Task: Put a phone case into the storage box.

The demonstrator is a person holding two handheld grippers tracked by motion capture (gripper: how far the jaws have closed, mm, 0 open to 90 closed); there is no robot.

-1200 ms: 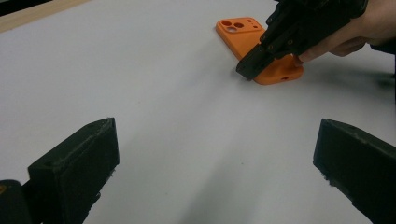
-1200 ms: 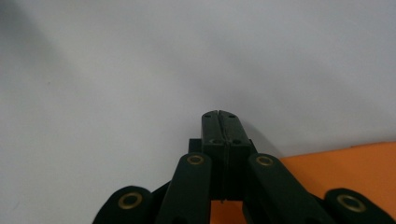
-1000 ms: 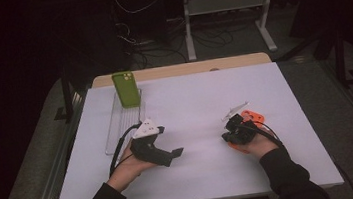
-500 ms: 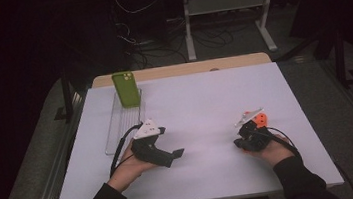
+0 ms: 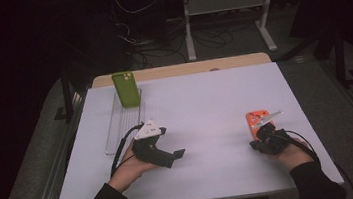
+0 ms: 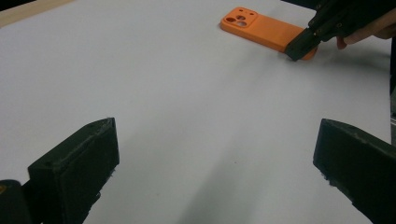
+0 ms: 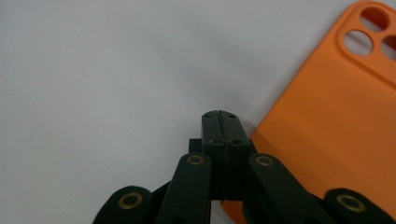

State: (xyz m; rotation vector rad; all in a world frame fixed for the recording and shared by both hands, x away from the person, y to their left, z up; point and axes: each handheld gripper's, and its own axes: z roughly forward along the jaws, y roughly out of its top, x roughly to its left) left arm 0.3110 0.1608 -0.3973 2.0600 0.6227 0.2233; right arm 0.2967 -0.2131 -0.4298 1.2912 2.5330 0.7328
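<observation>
The right gripper (image 7: 218, 114), fingers pressed together, rests at the orange case's (image 7: 327, 140) edge on the tabletop (image 5: 205, 106); the left gripper's (image 6: 210, 154) fingers are spread.

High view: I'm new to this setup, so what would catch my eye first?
The flat orange silicone phone case lies at the white table's right, with the shut right hand-held gripper at its near end. A green phone case stands propped on a clear rack at far left.
</observation>
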